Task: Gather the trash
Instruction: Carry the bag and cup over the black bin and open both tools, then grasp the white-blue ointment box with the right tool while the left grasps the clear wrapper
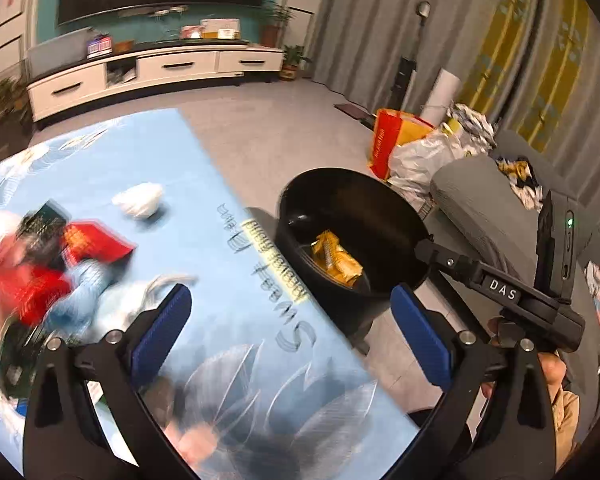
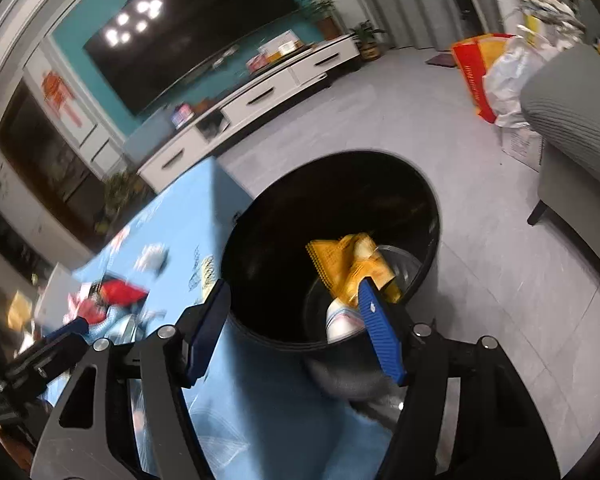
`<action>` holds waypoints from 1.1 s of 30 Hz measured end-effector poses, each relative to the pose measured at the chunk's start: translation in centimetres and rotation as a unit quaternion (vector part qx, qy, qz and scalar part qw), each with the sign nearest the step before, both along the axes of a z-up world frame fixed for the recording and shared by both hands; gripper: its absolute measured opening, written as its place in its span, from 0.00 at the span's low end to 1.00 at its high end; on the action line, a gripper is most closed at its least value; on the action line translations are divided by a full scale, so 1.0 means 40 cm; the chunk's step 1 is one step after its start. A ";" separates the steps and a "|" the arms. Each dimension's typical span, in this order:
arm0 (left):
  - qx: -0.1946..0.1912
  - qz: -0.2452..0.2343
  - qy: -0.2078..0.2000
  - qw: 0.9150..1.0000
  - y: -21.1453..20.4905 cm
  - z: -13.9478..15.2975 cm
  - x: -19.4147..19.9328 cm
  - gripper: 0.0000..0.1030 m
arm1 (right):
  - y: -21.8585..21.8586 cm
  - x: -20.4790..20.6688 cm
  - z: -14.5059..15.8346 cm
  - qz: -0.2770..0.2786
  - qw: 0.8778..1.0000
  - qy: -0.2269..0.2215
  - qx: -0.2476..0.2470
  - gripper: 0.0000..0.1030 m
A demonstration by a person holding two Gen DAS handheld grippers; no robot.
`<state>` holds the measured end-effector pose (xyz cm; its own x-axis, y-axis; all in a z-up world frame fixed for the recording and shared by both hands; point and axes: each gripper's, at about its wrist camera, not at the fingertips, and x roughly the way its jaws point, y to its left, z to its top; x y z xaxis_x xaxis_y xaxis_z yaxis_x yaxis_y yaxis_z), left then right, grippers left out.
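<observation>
A black bin (image 1: 352,200) stands on the floor against the edge of the blue-clothed table (image 1: 220,280). A yellow wrapper (image 1: 336,262) lies at its bottom. My left gripper (image 1: 292,332) hangs open over the table's edge with nothing between its pads. On the cloth to the left lie a crumpled white tissue (image 1: 138,200) and blurred red packets (image 1: 96,240). My right gripper (image 2: 294,332) stands open above the bin (image 2: 260,240), empty. Below it the yellow wrapper (image 2: 348,264) rests on a white and blue piece (image 2: 340,320).
A grey sofa (image 1: 480,200) stands right of the bin, with a red and yellow bag (image 1: 388,140) and white plastic bags (image 1: 424,160) on the floor behind it. A white TV cabinet (image 1: 160,68) lines the far wall. Grey floor lies between them.
</observation>
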<state>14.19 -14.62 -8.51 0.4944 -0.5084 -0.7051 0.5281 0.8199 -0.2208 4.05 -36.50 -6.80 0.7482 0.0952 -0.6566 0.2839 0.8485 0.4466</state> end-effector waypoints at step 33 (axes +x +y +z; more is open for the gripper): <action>-0.014 0.372 0.064 0.926 0.863 -0.135 -0.161 0.97 | 0.801 0.040 -0.009 0.403 0.898 0.023 -0.176 0.65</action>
